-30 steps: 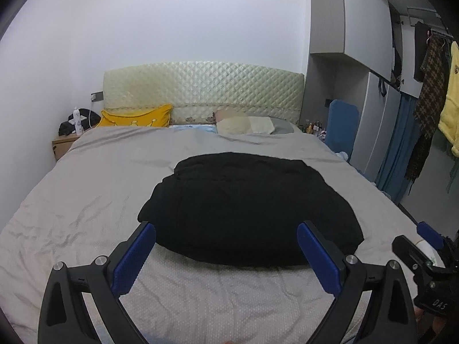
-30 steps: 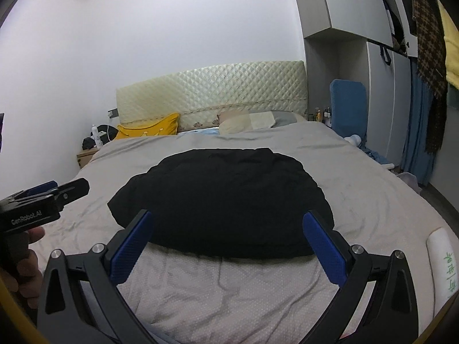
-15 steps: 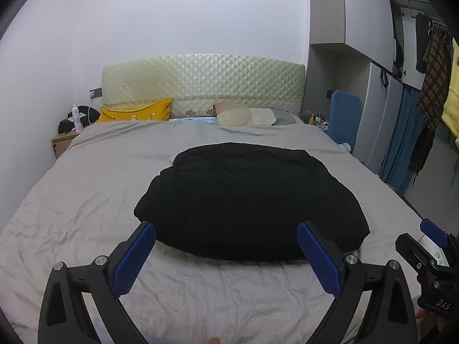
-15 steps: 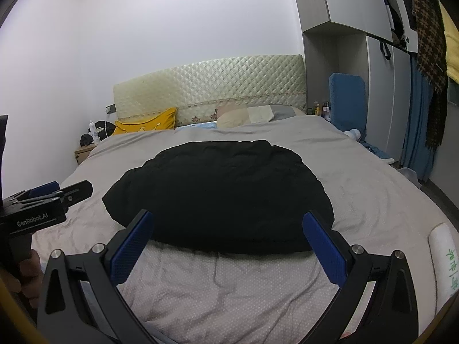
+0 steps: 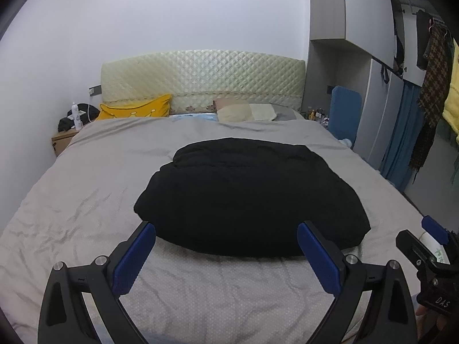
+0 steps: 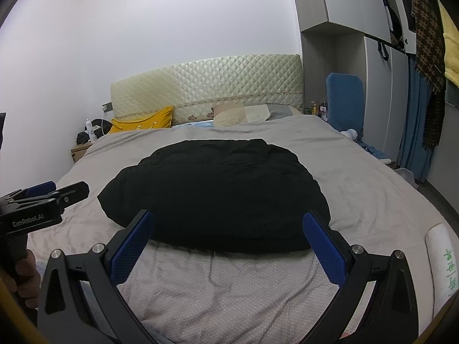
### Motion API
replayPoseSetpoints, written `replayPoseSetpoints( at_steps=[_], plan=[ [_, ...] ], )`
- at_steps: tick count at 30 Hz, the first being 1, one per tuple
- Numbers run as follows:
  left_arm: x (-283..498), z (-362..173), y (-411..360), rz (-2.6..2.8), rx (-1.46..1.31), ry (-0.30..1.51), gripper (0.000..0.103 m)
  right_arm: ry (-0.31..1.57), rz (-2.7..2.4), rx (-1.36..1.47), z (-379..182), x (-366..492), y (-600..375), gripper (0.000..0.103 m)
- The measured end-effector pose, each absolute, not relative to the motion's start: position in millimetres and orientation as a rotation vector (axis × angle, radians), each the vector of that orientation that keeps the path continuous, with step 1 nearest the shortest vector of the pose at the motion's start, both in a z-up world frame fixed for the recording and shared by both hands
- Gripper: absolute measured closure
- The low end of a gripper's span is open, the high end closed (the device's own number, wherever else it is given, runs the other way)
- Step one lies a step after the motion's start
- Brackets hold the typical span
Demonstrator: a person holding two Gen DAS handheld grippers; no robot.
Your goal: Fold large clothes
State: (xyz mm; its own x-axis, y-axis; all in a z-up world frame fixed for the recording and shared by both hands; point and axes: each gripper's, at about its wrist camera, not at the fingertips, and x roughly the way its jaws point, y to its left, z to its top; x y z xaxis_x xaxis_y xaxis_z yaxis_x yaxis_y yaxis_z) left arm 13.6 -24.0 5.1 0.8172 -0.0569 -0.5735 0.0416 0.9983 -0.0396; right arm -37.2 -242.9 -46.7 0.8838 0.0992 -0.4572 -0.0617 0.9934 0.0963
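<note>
At lower frame centre: left claw open, level, above bed | right claw open, level | black garment folded at frame centre, untouched

Soft, even indoor light, rather dim and cool; no glare. Both views are sharp at the centre, with strong fisheye bending and dark vignetting at the corners. The black garment shows almost no detail.

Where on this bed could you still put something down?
Bare grey bedspread lies left of the black garment, and in front of it by both open claws. Pillows crowd the headboard end; a white roll sits at the right edge.
</note>
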Motion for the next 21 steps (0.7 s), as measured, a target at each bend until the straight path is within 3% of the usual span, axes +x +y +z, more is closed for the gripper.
replayPoseSetpoints(
  at_steps=[21],
  plan=[
    [10.5, 7.6, -24.6, -0.032, -0.02, 0.608, 0.003, 0.484, 0.071, 0.077, -48.8, -37.1, -239.4, 0.0]
  ],
)
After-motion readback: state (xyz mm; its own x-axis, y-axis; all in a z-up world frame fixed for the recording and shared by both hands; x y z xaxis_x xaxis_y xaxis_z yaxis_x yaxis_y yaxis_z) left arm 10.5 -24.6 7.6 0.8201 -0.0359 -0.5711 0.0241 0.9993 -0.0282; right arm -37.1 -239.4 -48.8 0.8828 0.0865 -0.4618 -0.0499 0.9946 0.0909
